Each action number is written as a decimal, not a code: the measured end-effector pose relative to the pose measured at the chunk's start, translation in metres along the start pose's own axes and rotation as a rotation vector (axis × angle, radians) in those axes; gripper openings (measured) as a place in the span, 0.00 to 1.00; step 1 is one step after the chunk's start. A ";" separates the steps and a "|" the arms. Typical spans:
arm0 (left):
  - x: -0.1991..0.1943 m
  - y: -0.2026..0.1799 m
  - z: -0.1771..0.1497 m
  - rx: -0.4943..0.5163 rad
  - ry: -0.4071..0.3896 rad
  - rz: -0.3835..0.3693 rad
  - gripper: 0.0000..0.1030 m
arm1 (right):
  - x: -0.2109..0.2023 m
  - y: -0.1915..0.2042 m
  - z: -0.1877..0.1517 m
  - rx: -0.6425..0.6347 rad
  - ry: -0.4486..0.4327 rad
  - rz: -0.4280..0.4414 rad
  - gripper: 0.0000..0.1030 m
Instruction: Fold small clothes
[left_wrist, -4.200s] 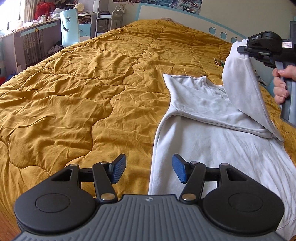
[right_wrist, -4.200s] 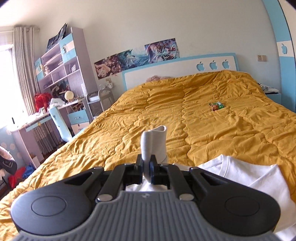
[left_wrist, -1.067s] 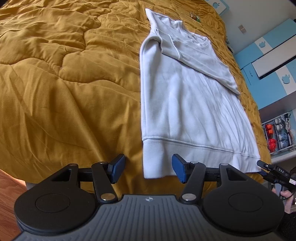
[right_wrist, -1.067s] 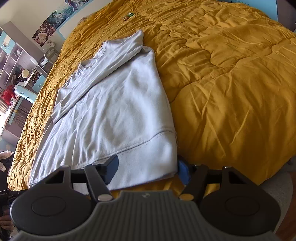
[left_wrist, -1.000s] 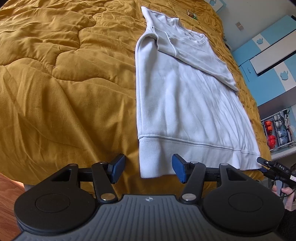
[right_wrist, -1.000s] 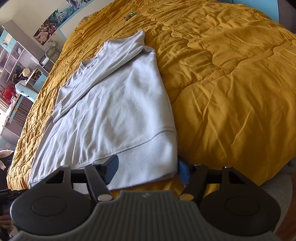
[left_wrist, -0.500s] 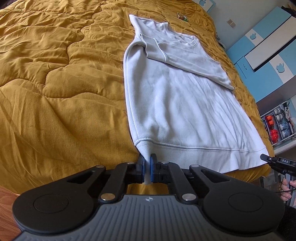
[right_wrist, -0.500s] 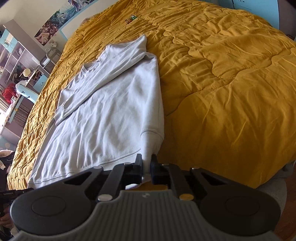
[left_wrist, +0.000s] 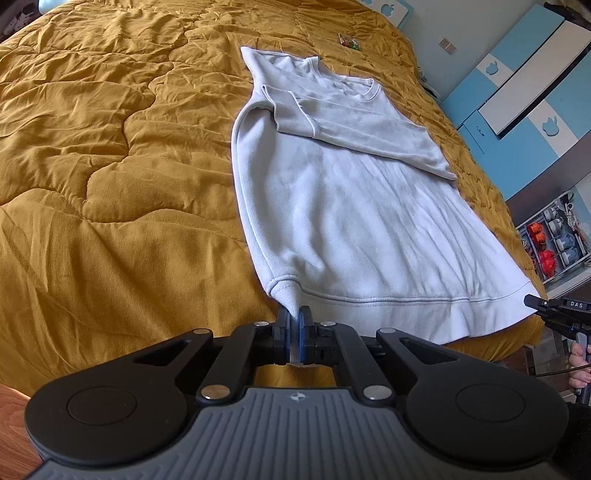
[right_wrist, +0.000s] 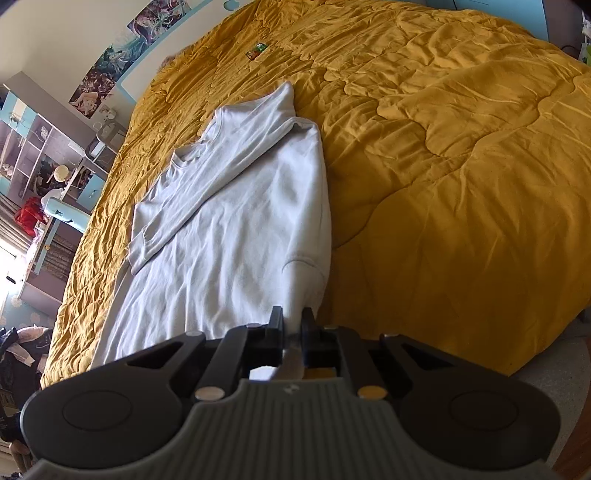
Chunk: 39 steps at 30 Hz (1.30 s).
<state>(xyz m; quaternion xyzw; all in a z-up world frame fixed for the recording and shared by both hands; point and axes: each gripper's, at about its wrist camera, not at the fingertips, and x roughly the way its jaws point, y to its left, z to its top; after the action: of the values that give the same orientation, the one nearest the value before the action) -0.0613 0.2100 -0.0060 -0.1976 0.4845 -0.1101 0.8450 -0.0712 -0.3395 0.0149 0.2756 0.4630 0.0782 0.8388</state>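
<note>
Clamped now onto the two bottom corners of the white sweatshirt (left_wrist: 351, 221), where a second ago both sets of blue pads stood wide apart over the hem. Left hand-held gripper (left_wrist: 294, 325) pinched tight on the hem corner, cloth drawn up into a small peak just ahead of it. Right hand-held gripper (right_wrist: 292, 325) narrow, jaws easing open a touch yet pressing on the other hem corner between them. Stretched out ahead of both along the yellow quilt (left_wrist: 110, 147) of the bed, sleeves already crossed over the chest, collar at the far end. Probably the start of the lengthwise fold: next, lifting both corners together and carrying them forward toward the collar, keeping the hem level. Readable only "DAS" on the right tool, seen from the left camera.
</note>
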 end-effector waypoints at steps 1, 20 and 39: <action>0.001 0.001 0.001 -0.004 0.004 -0.003 0.04 | 0.001 0.000 0.000 -0.001 0.004 0.012 0.10; 0.032 0.006 0.007 -0.049 0.106 -0.061 0.05 | 0.028 -0.020 -0.002 0.001 0.011 -0.026 0.03; -0.009 -0.041 0.013 0.074 -0.149 -0.075 0.03 | -0.016 0.011 -0.001 -0.106 -0.223 0.327 0.02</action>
<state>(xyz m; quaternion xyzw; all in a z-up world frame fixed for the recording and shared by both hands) -0.0546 0.1798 0.0252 -0.1916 0.4083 -0.1445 0.8807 -0.0794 -0.3365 0.0319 0.3096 0.3115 0.2067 0.8743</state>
